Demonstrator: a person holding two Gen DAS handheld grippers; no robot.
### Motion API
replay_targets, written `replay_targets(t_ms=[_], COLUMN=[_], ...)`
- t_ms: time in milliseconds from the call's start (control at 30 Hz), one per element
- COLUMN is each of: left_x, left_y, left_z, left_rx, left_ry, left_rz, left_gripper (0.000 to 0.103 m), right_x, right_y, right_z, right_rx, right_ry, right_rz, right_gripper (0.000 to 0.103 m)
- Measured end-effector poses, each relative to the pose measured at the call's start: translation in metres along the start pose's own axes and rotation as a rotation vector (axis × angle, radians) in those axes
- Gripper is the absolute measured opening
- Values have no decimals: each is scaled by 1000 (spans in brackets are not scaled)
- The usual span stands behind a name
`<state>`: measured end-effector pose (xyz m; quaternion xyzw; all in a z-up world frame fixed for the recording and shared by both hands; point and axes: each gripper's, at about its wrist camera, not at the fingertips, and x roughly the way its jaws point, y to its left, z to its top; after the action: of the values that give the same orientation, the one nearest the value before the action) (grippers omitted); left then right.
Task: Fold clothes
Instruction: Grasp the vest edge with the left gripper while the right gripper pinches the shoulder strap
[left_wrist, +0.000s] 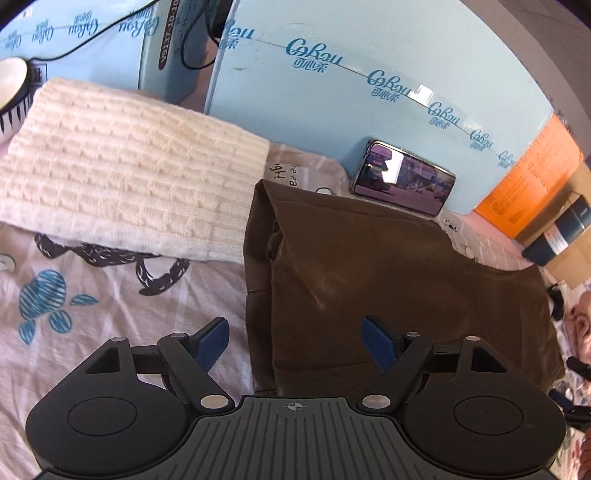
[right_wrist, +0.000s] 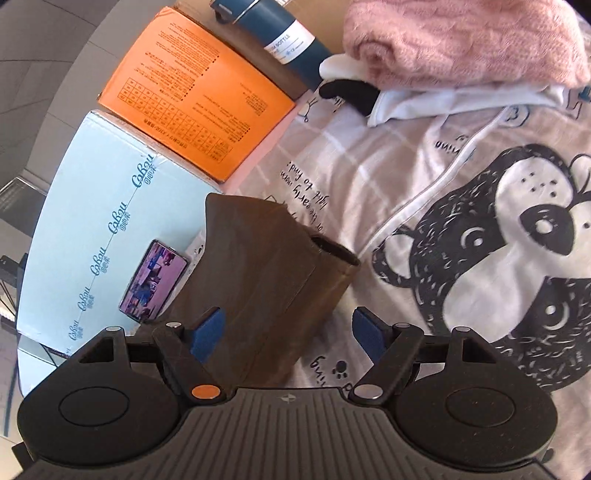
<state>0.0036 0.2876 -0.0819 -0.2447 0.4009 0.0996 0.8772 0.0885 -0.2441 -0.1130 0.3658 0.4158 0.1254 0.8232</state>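
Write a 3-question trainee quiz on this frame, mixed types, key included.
1. True or false: the left gripper grips the folded brown garment.
2. The phone leans against: A) orange box B) light-blue Cobou box C) pink sweater
3. Fill in: the cream knit sweater lies ____ the brown garment, seen from the left wrist view.

Key:
1. False; both it and the right gripper are open, holding nothing.
2. B, the light-blue Cobou box.
3. left of
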Motion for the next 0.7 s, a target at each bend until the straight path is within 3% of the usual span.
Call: replay_targets(t_ms=[200, 333, 433, 467, 500, 567, 700], left_x=[20, 24, 23, 21, 19, 15, 7], left_y=[3, -5, -9, -9, -10, -12, -15], left_z=[-2, -1, -2, -2, -3, -4, -7], left_rx=[-109, -89, -66, -52, -39, -13, 39], left_ry=[20, 10, 3, -1, -5, -13, -29], left_rz=[-89, -74, -54, -48, -43, -31, -7], left_gripper=[80, 78, 75, 65, 60, 45, 32], right_x=[22, 28, 29, 29, 30, 30, 17], right_y=[-1, -2, -3, -3, -4, 1, 11], right_z=[6, 10, 10, 10, 9, 4, -1], right_rx=[118, 166, 185, 189, 204, 191, 153], right_ry=[-66, -105, -120, -108, -82, -66, -80], right_rz=[-8, 12, 28, 52, 88, 117, 156], right_gripper=[78, 76, 59, 37, 24, 16, 6])
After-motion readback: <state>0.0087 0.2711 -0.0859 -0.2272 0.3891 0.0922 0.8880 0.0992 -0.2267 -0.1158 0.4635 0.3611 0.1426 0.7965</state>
